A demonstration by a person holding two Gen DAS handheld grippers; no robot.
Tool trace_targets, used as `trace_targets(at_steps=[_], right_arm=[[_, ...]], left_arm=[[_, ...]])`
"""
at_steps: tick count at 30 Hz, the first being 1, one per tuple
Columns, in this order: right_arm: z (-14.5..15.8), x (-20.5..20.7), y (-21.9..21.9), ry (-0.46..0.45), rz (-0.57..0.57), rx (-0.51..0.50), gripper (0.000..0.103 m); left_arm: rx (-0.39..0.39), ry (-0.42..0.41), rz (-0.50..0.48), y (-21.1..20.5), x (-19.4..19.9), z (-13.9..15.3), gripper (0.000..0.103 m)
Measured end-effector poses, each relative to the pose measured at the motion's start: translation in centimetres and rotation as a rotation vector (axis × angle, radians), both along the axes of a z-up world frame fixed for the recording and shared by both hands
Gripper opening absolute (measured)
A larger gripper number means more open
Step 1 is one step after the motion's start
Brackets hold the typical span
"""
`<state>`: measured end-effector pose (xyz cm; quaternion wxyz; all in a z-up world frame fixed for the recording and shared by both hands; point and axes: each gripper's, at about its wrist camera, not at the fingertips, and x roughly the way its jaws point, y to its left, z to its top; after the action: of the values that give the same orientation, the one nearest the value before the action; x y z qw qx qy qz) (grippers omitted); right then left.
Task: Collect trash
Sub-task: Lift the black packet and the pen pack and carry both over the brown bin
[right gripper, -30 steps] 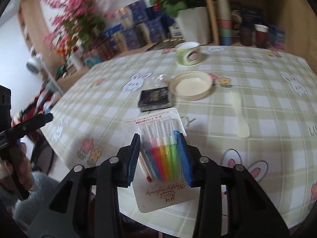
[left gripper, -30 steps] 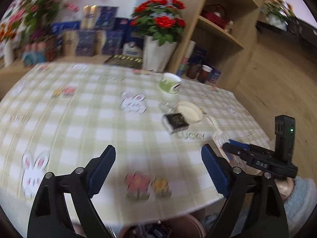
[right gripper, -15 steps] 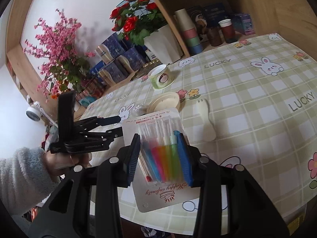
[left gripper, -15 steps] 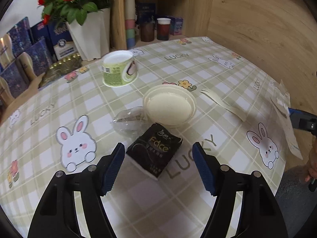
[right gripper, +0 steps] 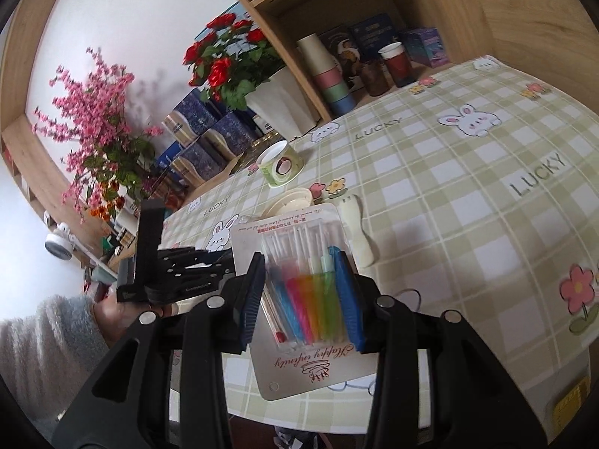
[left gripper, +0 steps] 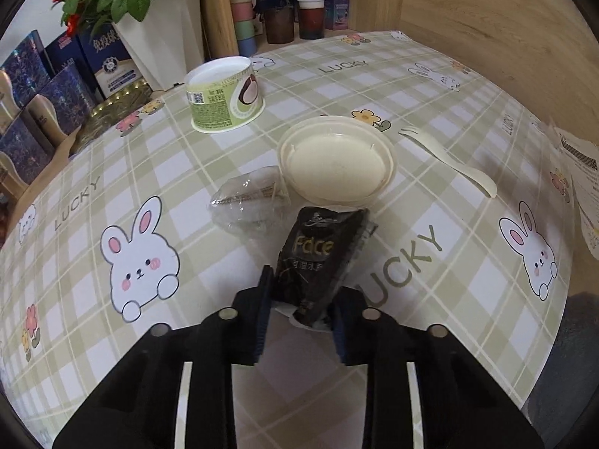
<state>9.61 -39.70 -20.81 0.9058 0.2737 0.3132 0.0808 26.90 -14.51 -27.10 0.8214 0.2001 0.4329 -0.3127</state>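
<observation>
My left gripper (left gripper: 301, 308) has its blue-padded jaws closed on the near end of a black plastic packet with "Face" printed on it (left gripper: 318, 258); the packet's far end points toward 12 o'clock and it lies over the green-and-white checked tablecloth with rabbits and "LUCKY" lettering (left gripper: 441, 194). Just beyond the packet, at 12 o'clock, sits a round cream-coloured plastic lid (left gripper: 337, 162), its near rim touching or almost touching the packet. At 11 o'clock, beside the lid, lies a crumpled clear plastic wrapper (left gripper: 249, 202). Farther out at 11 o'clock stands an upside-down green-and-white paper cup (left gripper: 224, 99). At 2 o'clock a cream plastic fork-spoon (left gripper: 449, 161) lies flat, apart from the lid. Beyond the table's far edge, at 10 to 11 o'clock, a white vase of red flowers (left gripper: 161, 37) stands beside dark blue boxes (left gripper: 56, 86)

My right gripper (right gripper: 301, 299) is clamped on a blister card of coloured plastic sticks (right gripper: 303, 299), holding it up over the near edge of the table; the card's printed end hangs toward me. In the right wrist view the left gripper (right gripper: 221, 258) shows at 9 o'clock, its tips hidden behind the card. Past the card at 12 o'clock I see the cream lid (right gripper: 292, 202) and the fork-spoon (right gripper: 357, 232), then the green cup (right gripper: 280, 164), and at the back a wooden shelf holding stacked pastel paper cups (right gripper: 329, 75)
</observation>
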Motion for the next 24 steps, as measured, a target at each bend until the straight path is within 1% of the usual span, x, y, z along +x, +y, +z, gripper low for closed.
trace_targets(at_steps=[1,4,8,13,15,19,24], right_arm=[[0.0,-0.6,-0.2,-0.001,-0.013,0.003,0.040],[-0.1,-1.6,-0.3,0.007,-0.024,0.004,0.040],[-0.6,-3.1,-0.1,0.026,-0.024,-0.013,0.040],[-0.6,-4.5,0.4,0.033,-0.024,-0.009,0.040],[-0.6,-5.0,1.3,0.041,-0.004,-0.037,0.040],[-0.6,-5.9,3.2,0.053,0.050,-0.056,0.040],[-1.0,-7.2,6.0,0.074,0.121,-0.074,0.040]], left_arm=[[-0.010,-0.005,0.011,0.3,-0.3,0.4,0.019],[-0.063,-0.004,0.054,1.9,-1.7,1.3,0.016],[-0.133,0.004,0.096,3.9,-4.6,2.9,0.015],[-0.235,0.023,0.146,6.3,-8.5,4.8,0.015],[-0.273,0.024,0.163,7.3,-10.1,5.7,0.015],[-0.338,0.020,0.213,9.6,-13.6,7.2,0.015],[-0.364,0.001,0.261,12.6,-17.7,8.1,0.015]])
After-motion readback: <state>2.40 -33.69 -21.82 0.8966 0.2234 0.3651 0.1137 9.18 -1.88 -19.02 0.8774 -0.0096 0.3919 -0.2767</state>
